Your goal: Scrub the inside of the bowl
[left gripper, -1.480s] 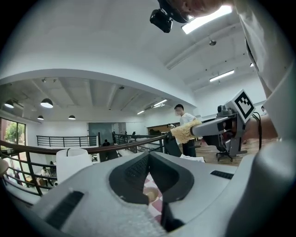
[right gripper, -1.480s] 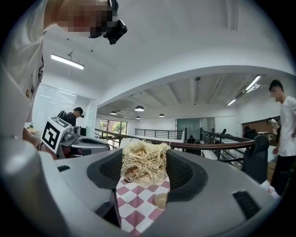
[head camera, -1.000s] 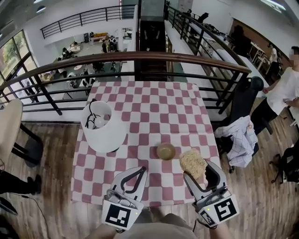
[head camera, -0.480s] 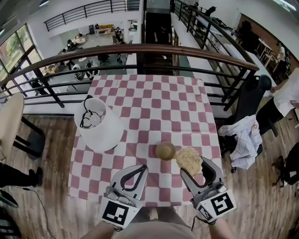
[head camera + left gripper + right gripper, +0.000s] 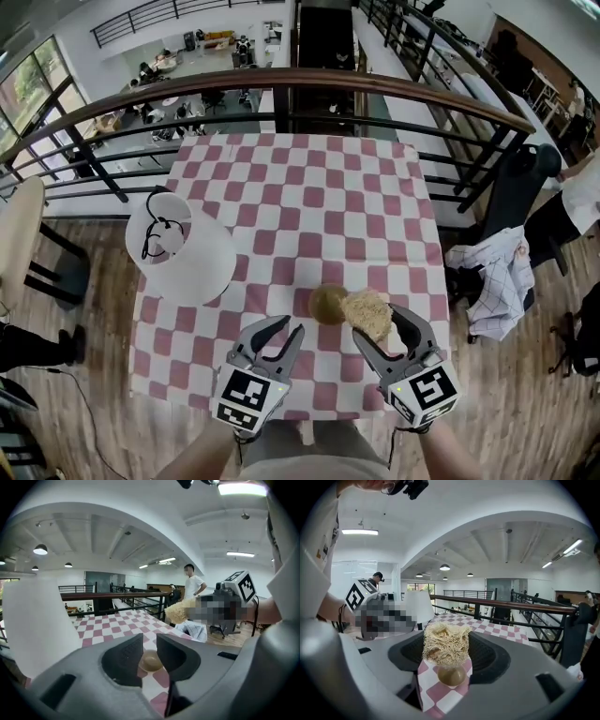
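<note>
two forearms are cut off at the lower edge of the head view, so only the wrists behind the marker cubes show. the left hand-held gripper points forward over the near part of the tabletop, which has a red and white checked cloth; its jaws stand a little apart with nothing held, and in the left gripper view the small brown bowl is seen through the gap, lying further away on the cloth. the right hand-held gripper leans in toward the left, and its jaws are clamped on a pale, fibrous scrubber. in the head view the scrubber covers the right rim of the bowl, so a part of the inside is hidden, and i cannot tell if they touch. the right gripper view shows the scrubber directly above the bowl, its lower edge meeting the rim. only the head view shows the white lamp shade on the left side of the tabletop, well apart from the bowl, with its inside hard to make out.
</note>
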Tool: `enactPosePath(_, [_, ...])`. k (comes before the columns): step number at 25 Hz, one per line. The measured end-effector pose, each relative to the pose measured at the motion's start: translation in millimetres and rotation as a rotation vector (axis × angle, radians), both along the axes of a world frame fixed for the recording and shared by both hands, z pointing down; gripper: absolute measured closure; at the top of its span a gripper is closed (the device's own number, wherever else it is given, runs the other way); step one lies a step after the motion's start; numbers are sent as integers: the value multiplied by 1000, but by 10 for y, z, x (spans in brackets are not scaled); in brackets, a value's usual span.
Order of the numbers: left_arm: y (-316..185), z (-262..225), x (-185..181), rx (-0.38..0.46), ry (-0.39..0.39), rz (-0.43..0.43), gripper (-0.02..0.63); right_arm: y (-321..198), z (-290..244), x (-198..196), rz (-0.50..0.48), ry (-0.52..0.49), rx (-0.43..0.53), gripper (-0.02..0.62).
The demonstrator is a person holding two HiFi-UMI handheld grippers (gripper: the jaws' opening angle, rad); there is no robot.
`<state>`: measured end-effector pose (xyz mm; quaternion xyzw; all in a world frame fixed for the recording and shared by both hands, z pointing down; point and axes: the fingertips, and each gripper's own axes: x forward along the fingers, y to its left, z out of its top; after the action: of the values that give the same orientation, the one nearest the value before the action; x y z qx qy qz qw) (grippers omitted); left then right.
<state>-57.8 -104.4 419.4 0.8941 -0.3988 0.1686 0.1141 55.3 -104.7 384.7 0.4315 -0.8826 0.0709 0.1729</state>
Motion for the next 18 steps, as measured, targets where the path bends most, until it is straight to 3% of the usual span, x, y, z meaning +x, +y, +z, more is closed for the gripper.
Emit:
enactPosePath(8, [-367, 1043, 227, -199, -135, 64, 499, -407, 786, 5, -17, 45, -105, 336])
enactPosePath(18, [-694, 2013, 404, -465, -111, 69, 499, -703, 1544, -1, -35, 61, -209, 336])
